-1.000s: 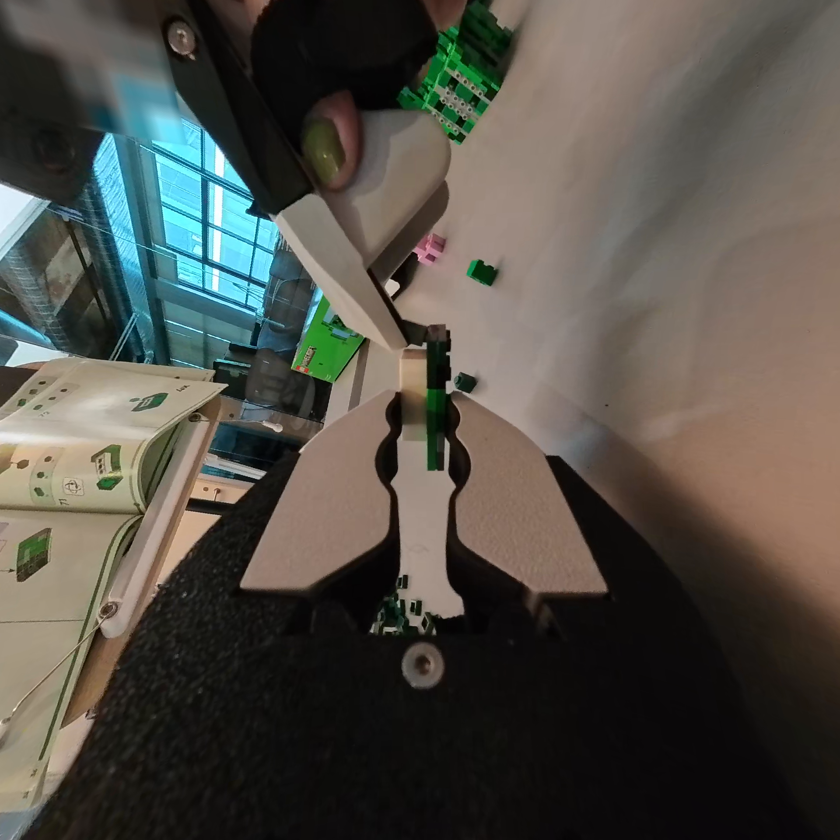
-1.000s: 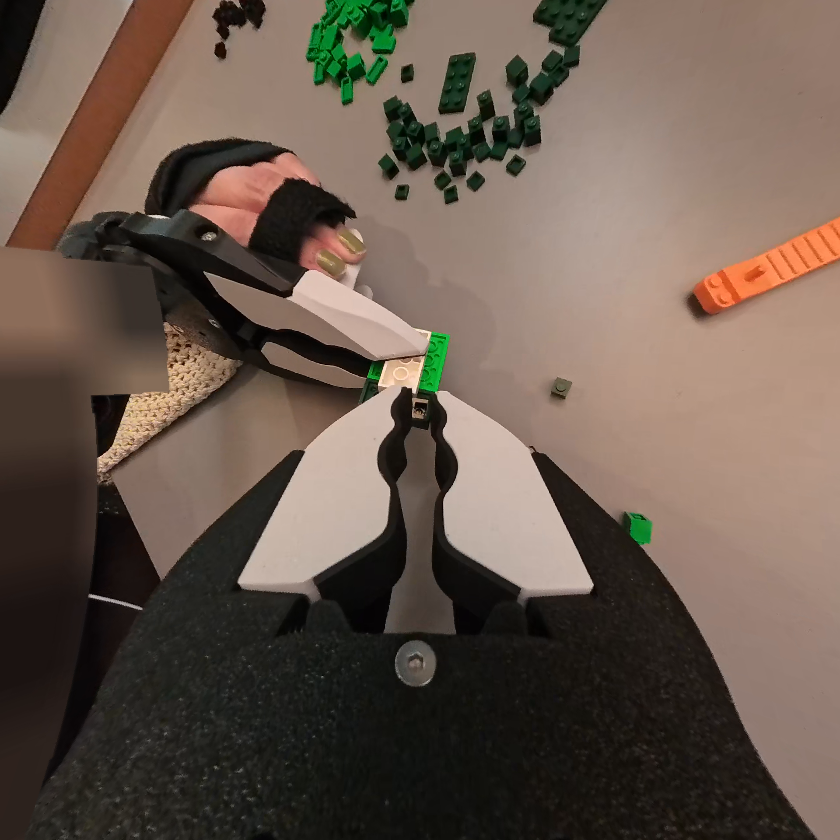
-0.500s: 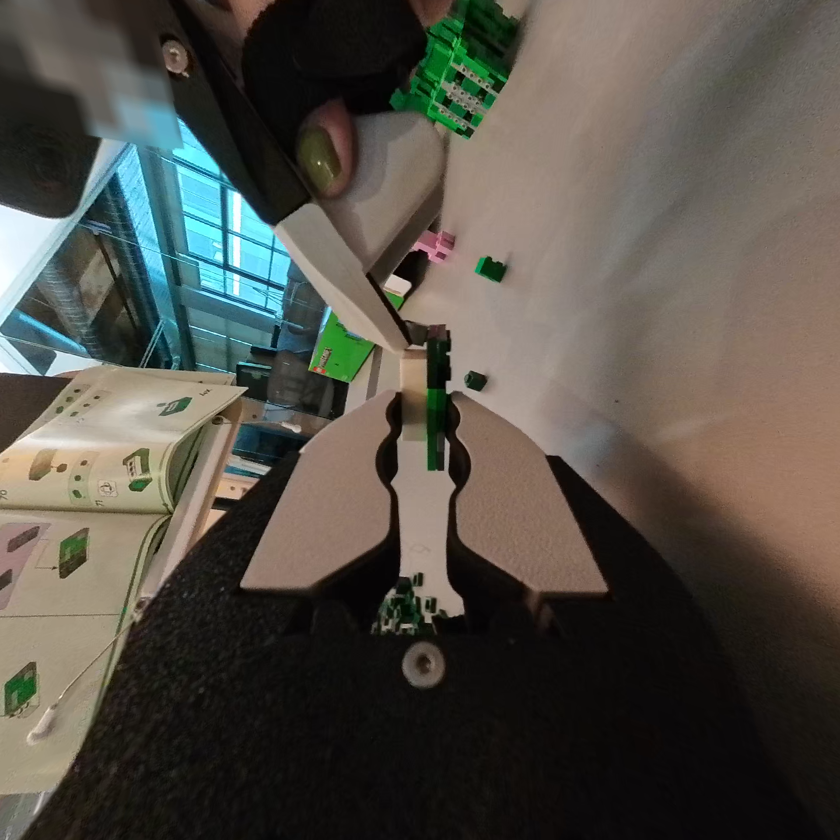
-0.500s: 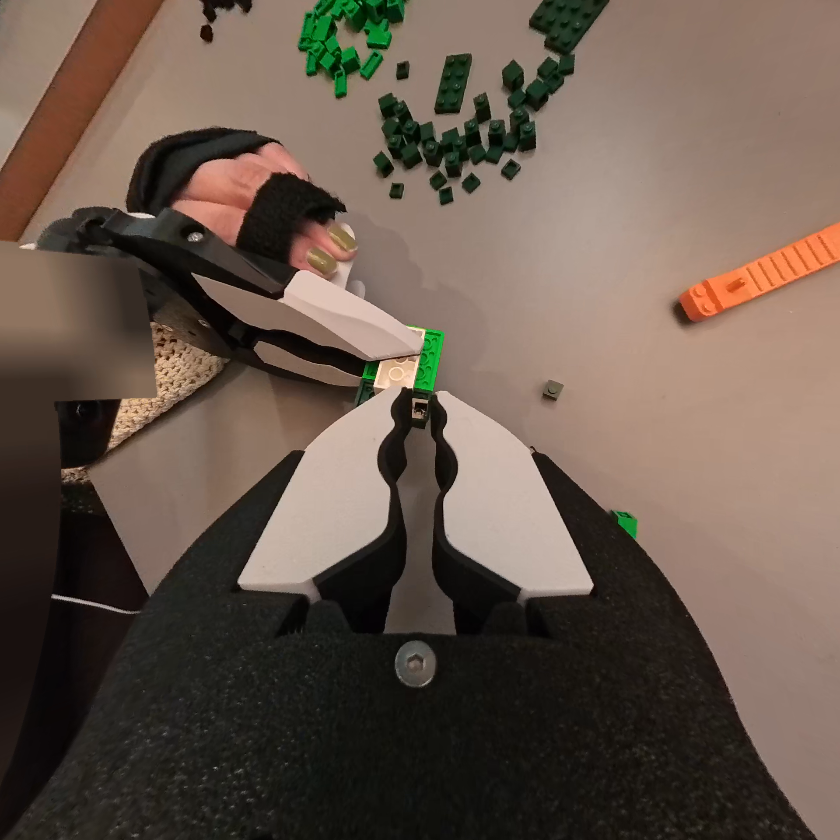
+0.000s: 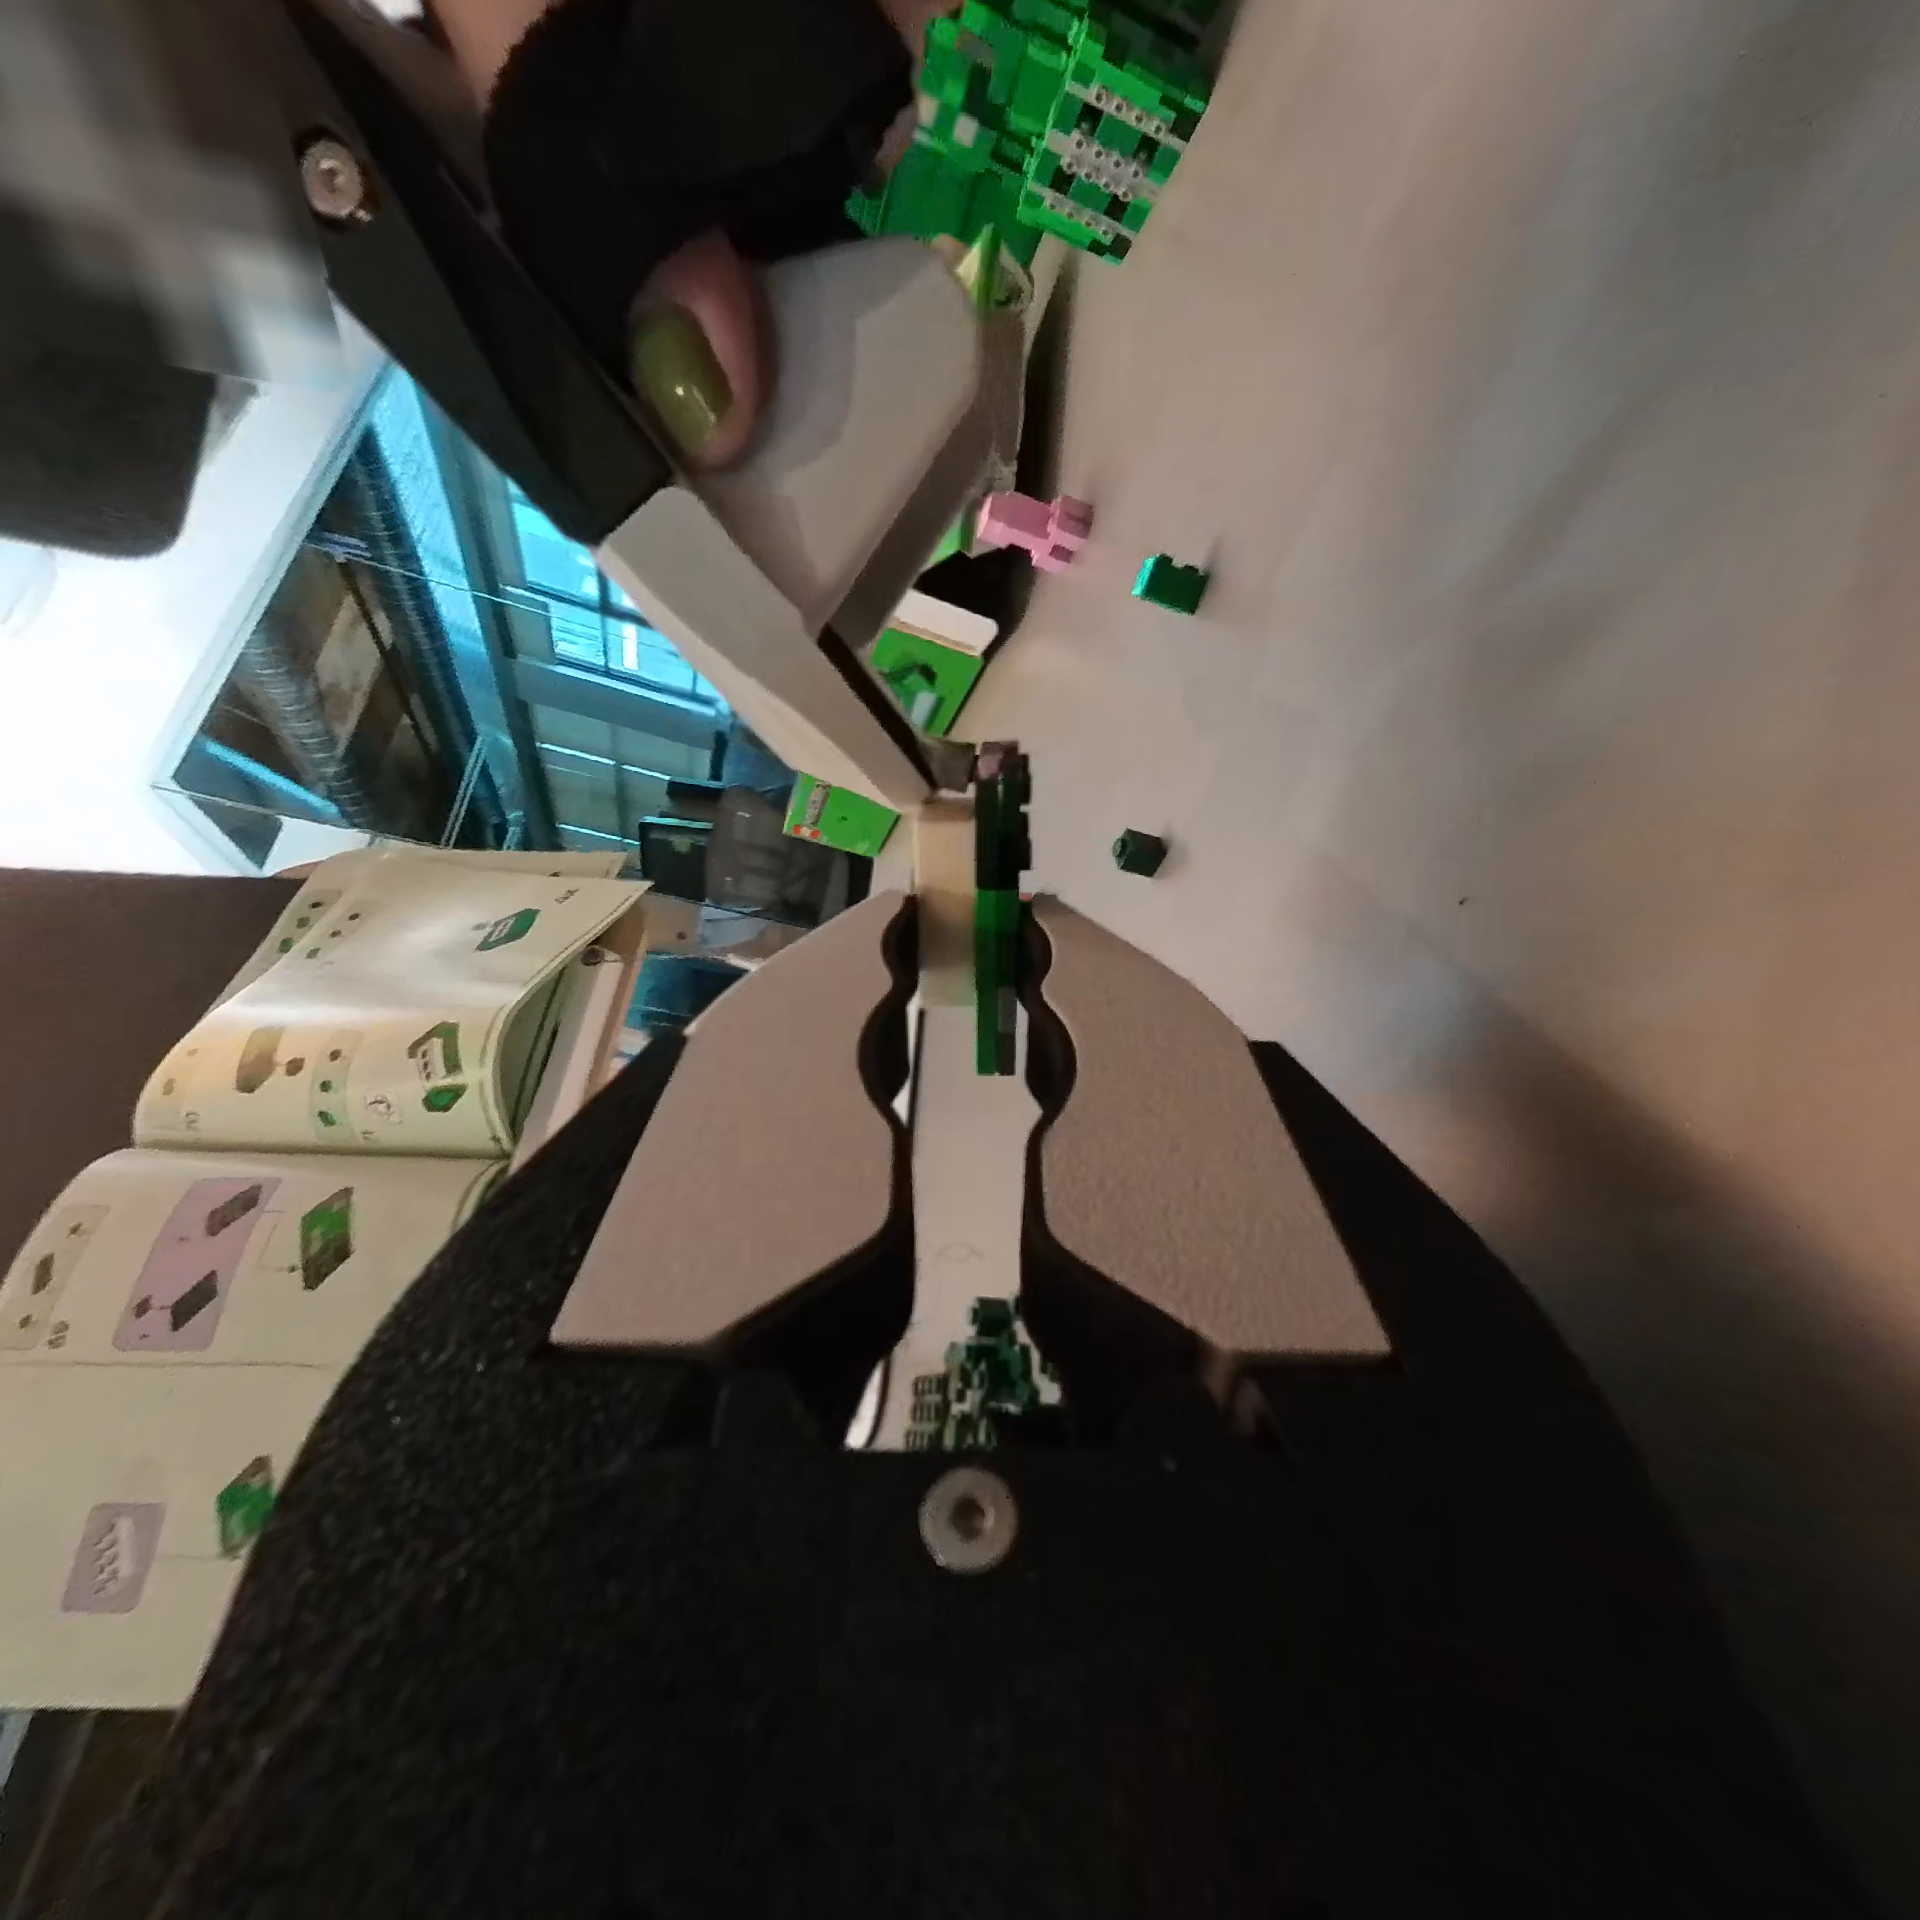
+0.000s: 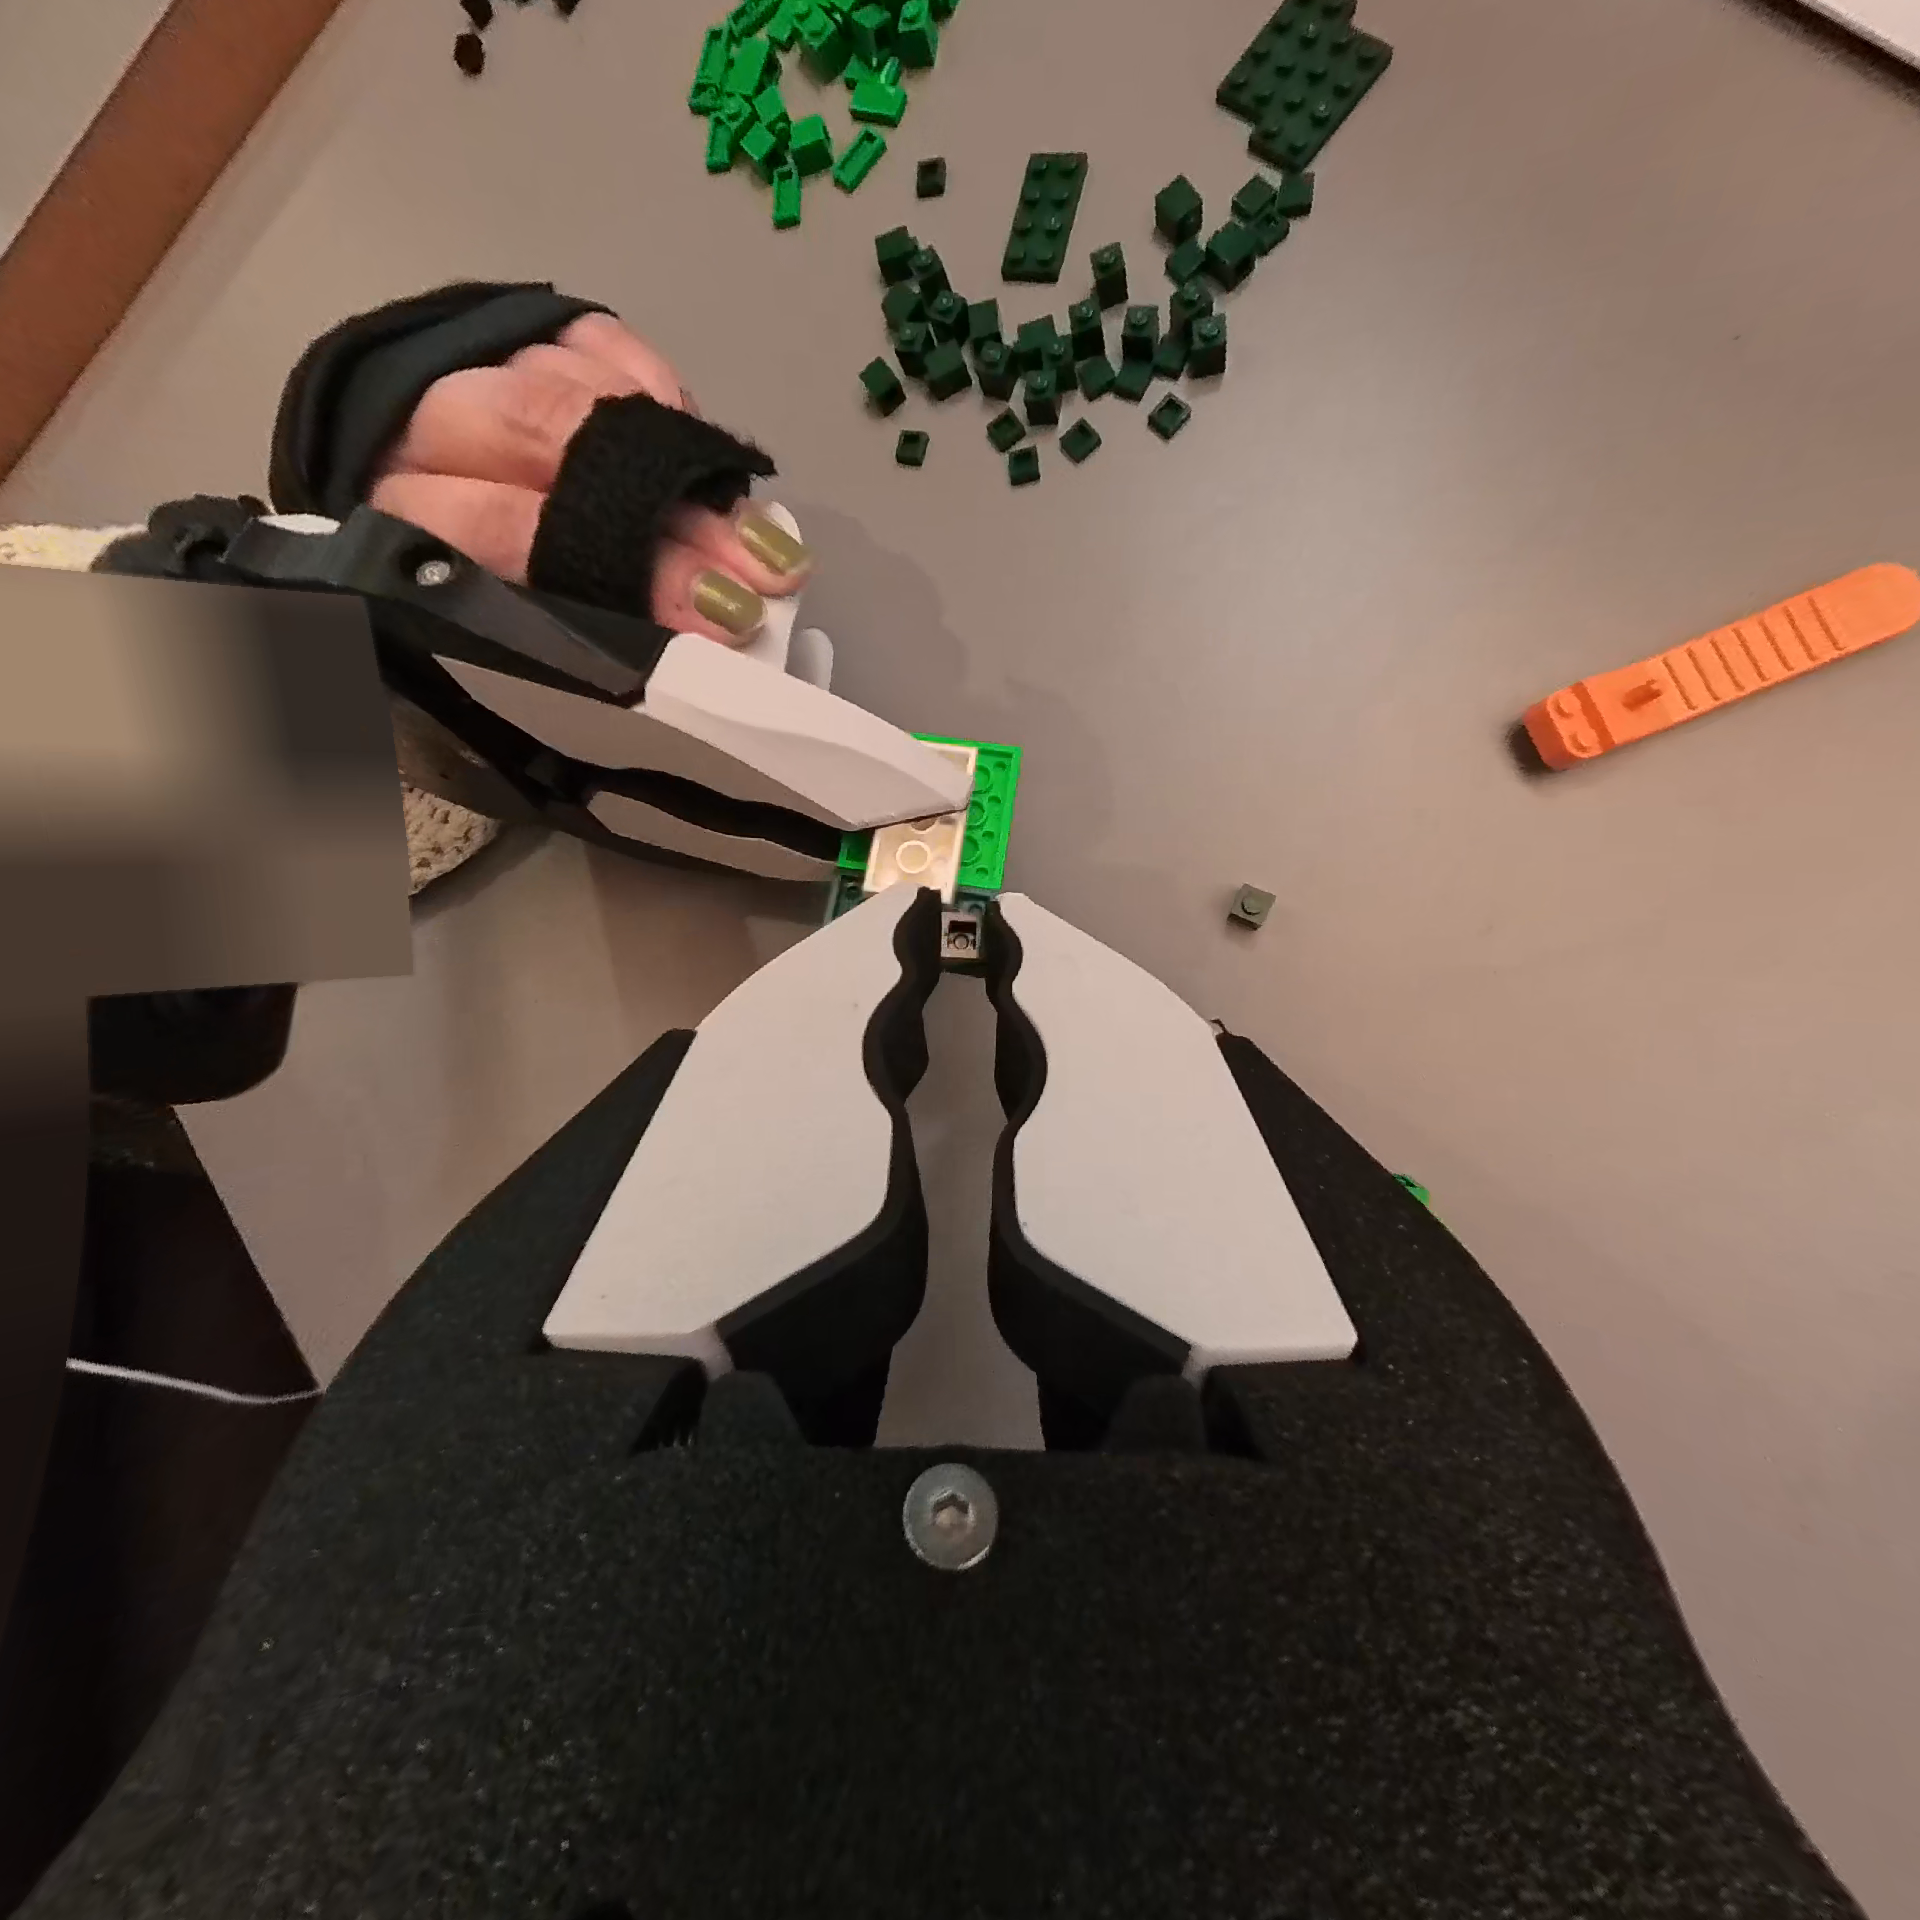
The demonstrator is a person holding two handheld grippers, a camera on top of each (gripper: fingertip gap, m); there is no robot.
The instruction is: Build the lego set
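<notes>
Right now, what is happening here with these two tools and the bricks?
A person is building Lego with a handheld claw in each hand. The left claw is shut on a small green and tan assembly, held edge-on above the grey table. The right claw pinches a tiny dark piece and holds it at the assembly's edge.

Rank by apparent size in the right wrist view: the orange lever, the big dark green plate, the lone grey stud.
1. Orange lever, the longest.
2. Dark green plate, partly cut off by the frame's top edge and farther away, so unsure against the lever.
3. Grey stud, clearly smallest.
</notes>
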